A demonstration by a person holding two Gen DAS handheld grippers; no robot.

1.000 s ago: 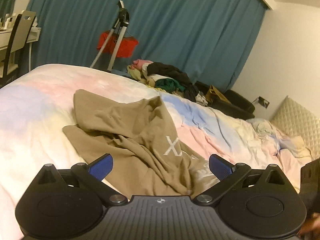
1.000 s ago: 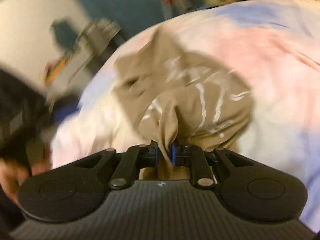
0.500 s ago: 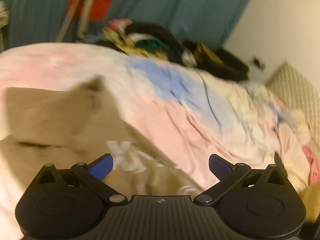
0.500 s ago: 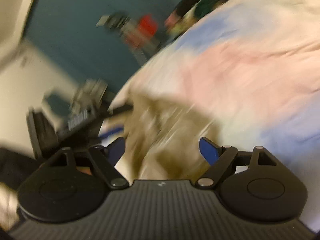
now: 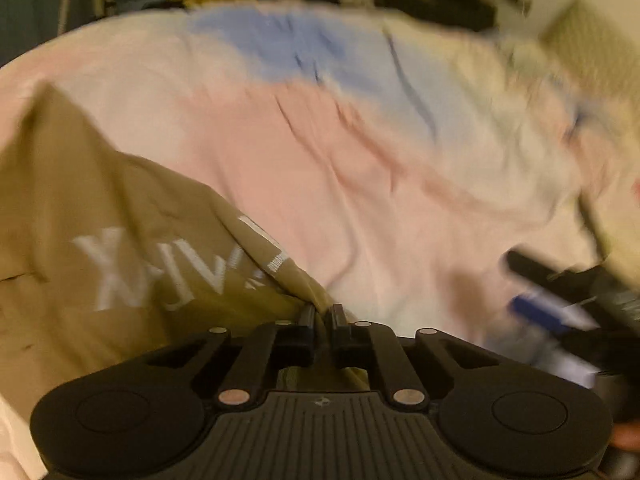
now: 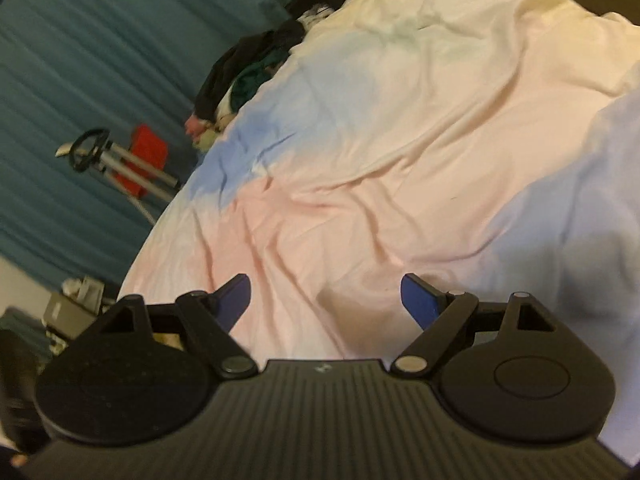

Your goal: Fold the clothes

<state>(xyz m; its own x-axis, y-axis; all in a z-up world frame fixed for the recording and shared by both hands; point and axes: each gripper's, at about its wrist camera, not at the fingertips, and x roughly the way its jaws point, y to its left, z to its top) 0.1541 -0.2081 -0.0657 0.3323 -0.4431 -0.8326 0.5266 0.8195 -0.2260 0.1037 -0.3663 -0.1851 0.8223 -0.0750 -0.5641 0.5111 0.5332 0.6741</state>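
Note:
An olive-brown T-shirt with white lettering lies rumpled on the pastel duvet, filling the left half of the left wrist view. My left gripper is shut on a pinched fold at the shirt's right edge, beside a small white label. My right gripper stands open over bare pink duvet with nothing between its blue fingers. It also shows blurred at the right edge of the left wrist view as the right gripper. The shirt is out of sight in the right wrist view.
A heap of dark and coloured clothes lies off the bed's far side before a teal curtain. A tripod with a red thing stands there. A quilted headboard sits at the right.
My left gripper swung right and tipped down, then shut on the shirt's edge. My right gripper let go of the shirt fabric, opened wide, rolled and moved off onto bare duvet.

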